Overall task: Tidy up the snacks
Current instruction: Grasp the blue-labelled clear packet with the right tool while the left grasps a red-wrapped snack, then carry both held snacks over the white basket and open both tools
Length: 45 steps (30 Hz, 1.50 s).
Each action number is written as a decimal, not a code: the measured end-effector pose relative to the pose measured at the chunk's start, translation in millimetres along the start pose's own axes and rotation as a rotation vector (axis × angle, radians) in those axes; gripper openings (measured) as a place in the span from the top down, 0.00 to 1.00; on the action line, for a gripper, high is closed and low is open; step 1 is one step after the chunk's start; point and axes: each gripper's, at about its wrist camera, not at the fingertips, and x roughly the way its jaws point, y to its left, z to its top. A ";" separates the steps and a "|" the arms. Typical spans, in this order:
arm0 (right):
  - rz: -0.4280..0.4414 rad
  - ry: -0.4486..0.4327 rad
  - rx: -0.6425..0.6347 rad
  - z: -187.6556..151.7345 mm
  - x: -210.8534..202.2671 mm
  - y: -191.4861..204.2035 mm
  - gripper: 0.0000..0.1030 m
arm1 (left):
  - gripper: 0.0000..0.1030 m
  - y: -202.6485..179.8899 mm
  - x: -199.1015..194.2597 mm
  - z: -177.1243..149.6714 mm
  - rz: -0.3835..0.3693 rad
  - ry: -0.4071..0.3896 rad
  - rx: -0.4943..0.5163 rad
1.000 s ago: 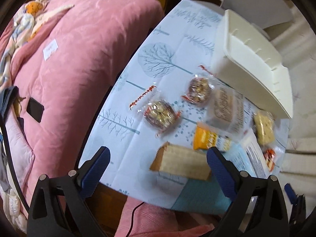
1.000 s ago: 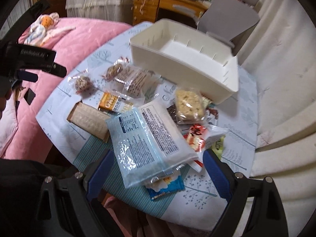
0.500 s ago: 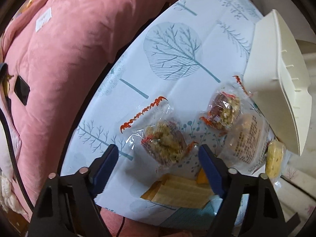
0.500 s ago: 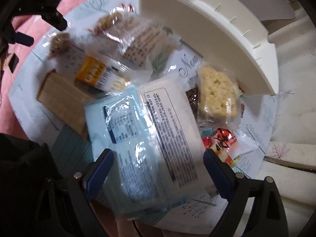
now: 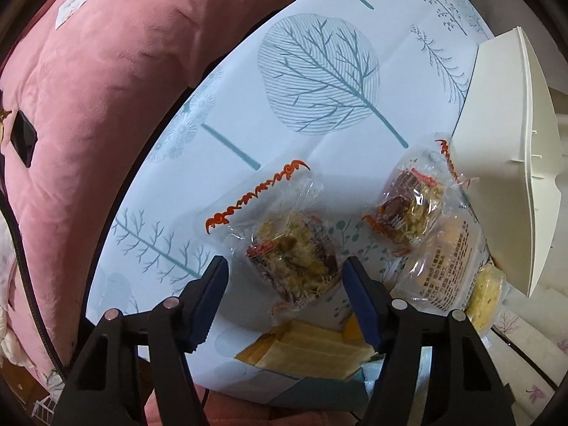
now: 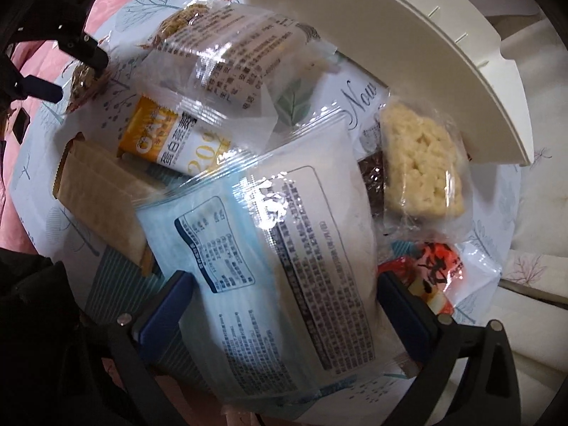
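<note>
Both grippers had dropped toward the worktop; left gripper jaws, just closing, straddled the nut cake untouched, while right gripper jaws gaped across the blue packet.

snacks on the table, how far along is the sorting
Done: nothing visibly; the snacks lie outside the white bin. In hand: the left gripper has been closing around a clear-wrapped nut cake; the right gripper straddles the large blue packet, jaws open. Left: everything else.
</note>
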 end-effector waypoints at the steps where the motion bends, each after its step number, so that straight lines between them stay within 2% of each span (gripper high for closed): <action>1: 0.009 0.014 -0.003 -0.6 5.6 2.0 0.00 | 0.36 -0.6 0.8 1.0 -0.004 -0.001 0.000; 2: 0.012 0.024 -0.003 -2.2 9.4 3.7 0.00 | 0.37 0.6 3.5 4.2 -0.012 -0.008 0.001; 3: 0.008 0.023 0.002 -6.5 12.9 6.0 0.01 | 0.51 -0.4 4.5 4.8 -0.032 -0.008 0.003; 4: 0.005 0.024 0.005 -8.8 14.1 7.4 0.02 | 0.60 0.2 8.4 5.7 -0.055 0.000 0.002; 7: 0.009 0.013 0.012 -13.9 13.4 10.1 0.12 | 0.62 -0.6 21.0 4.6 -0.045 0.041 -0.013; 11: 0.040 -0.006 0.047 -26.1 3.1 5.3 0.23 | 0.63 -2.7 19.6 -10.5 -0.037 0.021 0.000; 15: 0.092 -0.025 0.103 -37.9 -5.5 -7.8 0.39 | 0.63 -8.1 13.8 -32.4 -0.036 0.002 0.021; 25: 0.196 -0.119 0.118 -74.4 -33.6 -25.8 0.65 | 0.63 -15.0 -42.4 -103.5 -0.064 -0.089 0.071; 28: 0.212 -0.149 0.108 -82.8 -61.6 -34.1 0.66 | 0.63 -15.9 -61.4 -126.1 -0.066 -0.136 0.056; 32: 0.292 -0.187 0.137 -87.0 -85.3 -52.7 0.67 | 0.63 -16.3 -93.4 -142.7 -0.058 -0.184 0.066; 35: 0.325 -0.239 0.154 -68.7 -99.6 -45.5 0.67 | 0.63 -22.6 -117.0 -152.2 -0.050 -0.220 0.081; 40: 0.389 -0.276 0.212 -49.2 -123.2 -69.5 0.67 | 0.63 -38.8 -145.8 -153.6 -0.063 -0.236 0.119; 45: 0.431 -0.282 0.289 -28.6 -134.9 -97.8 0.67 | 0.62 -74.2 -170.5 -145.6 -0.076 -0.254 0.206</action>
